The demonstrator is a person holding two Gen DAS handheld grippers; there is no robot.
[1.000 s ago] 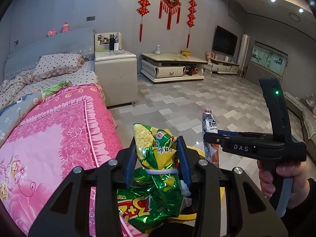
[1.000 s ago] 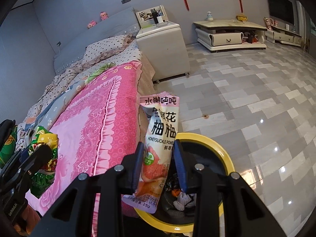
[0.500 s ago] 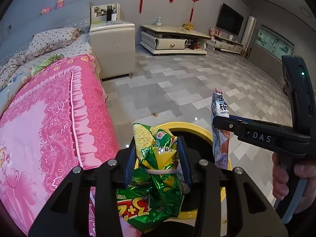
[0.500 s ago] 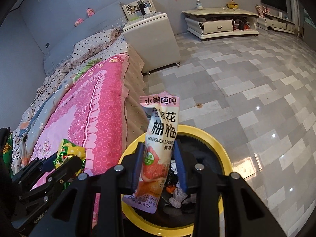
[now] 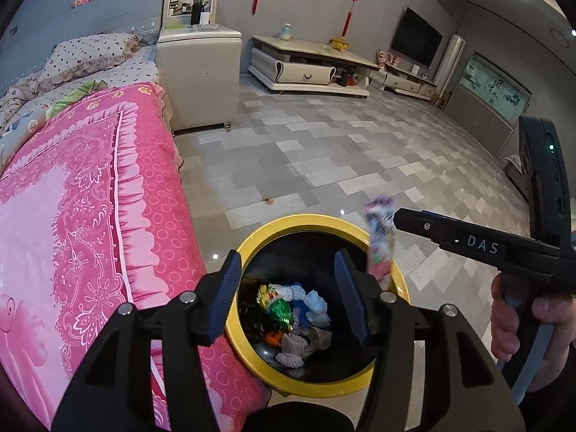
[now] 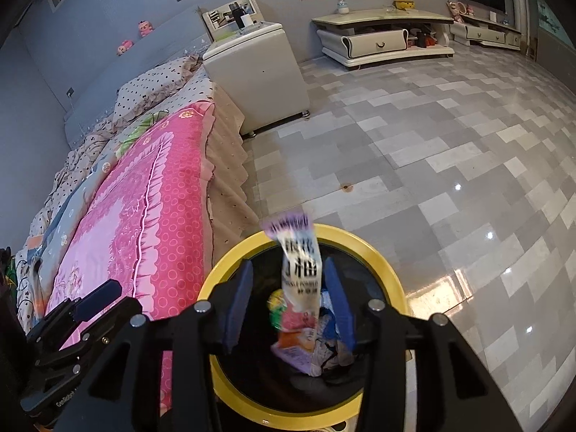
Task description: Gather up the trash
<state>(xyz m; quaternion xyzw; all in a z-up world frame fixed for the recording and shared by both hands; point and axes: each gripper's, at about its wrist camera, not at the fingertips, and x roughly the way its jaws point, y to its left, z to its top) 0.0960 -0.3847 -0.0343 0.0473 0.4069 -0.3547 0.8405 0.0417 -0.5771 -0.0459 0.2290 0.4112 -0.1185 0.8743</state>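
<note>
A yellow-rimmed black trash bin [image 5: 252, 241] stands on the floor by the bed; it also shows in the right wrist view [image 6: 363, 241]. My left gripper [image 5: 288, 288] is open and empty above the bin. The green snack bag [image 5: 279, 306] lies inside among other trash. My right gripper [image 6: 288, 298] is open over the bin. The pink honeysuckle-pomelo snack packet [image 6: 300, 280] is blurred between its spread fingers, falling free; it shows by the right gripper in the left wrist view [image 5: 378, 248].
A bed with a pink quilt [image 5: 72, 216] is left of the bin. A white nightstand [image 5: 198, 75] and a TV cabinet [image 5: 306, 68] stand further back. Grey tiled floor [image 5: 342, 165] spreads to the right.
Both grippers opened over the bin. The green bag dropped from the left gripper into the bin. The pink packet left the right gripper's hold and is falling.
</note>
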